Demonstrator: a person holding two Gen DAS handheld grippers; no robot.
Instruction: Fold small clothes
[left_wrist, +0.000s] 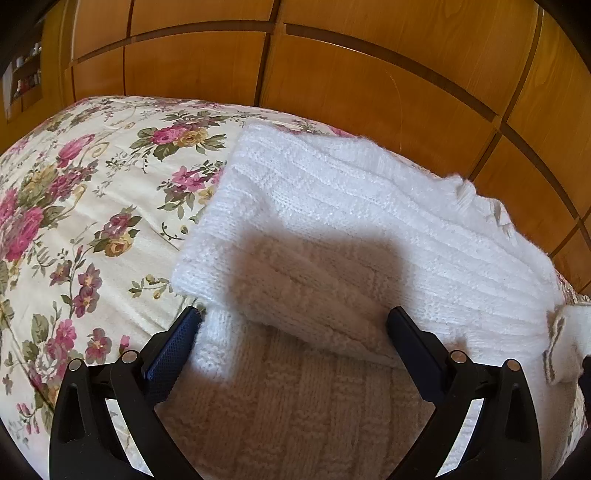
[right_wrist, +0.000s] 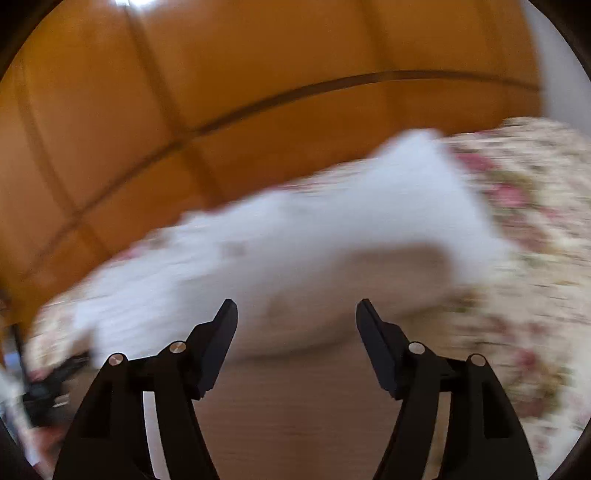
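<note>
A white knitted sweater (left_wrist: 332, 206) lies folded on the floral bedspread (left_wrist: 85, 206), one layer doubled over another. My left gripper (left_wrist: 293, 319) hovers over its near part with jaws wide apart; the knit lies under and between the fingers (left_wrist: 173, 354), not pinched. In the right wrist view, which is badly blurred, the same white sweater (right_wrist: 332, 236) spreads across the bed ahead. My right gripper (right_wrist: 297, 306) stands open just short of its near edge, with nothing between the fingers.
A wall of orange-brown wooden cupboard panels (left_wrist: 369, 74) rises right behind the bed. The floral bedspread (right_wrist: 524, 229) extends to the right in the right wrist view. A dark blurred object (right_wrist: 48, 384) shows at that view's lower left.
</note>
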